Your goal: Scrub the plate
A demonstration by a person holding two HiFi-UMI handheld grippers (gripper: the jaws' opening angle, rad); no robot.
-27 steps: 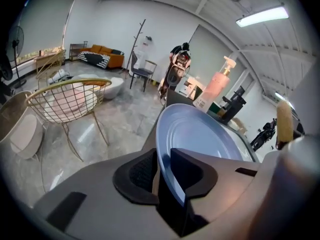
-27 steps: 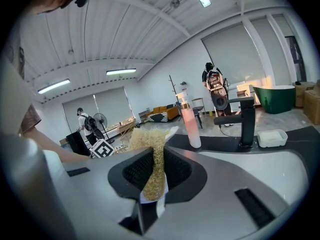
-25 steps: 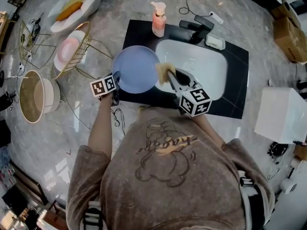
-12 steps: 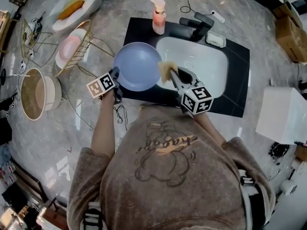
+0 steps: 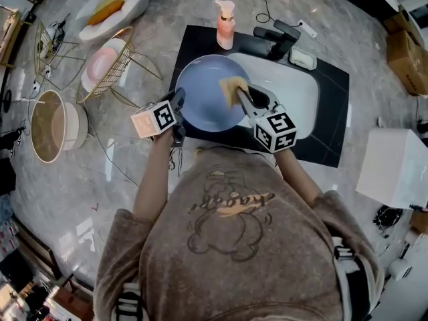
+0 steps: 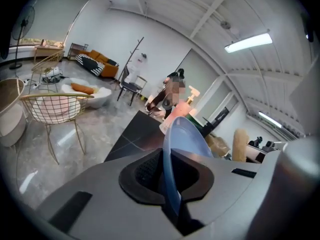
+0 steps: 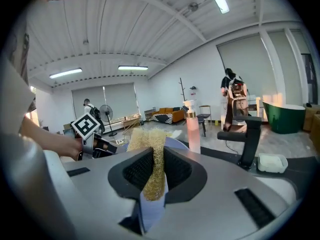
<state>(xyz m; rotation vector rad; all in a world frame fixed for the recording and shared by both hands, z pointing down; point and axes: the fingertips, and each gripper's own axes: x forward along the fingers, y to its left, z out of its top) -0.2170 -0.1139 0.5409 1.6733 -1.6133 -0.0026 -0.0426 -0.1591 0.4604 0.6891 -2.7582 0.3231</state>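
The left gripper [image 5: 179, 103], whose jaws had just been closing, was clamped on the near left rim of the blue plate [image 5: 204, 99], holding it over the left edge of the sink [image 5: 294, 89]. The right gripper [image 5: 241, 95] pinched a yellow loofah sponge [image 5: 232, 84] over the plate's right side.

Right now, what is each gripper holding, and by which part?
Left gripper has just closed on the round blue plate, pinching its near-left rim. Right gripper: shut on the yellow fibrous loofah scrubber, at its lower end.
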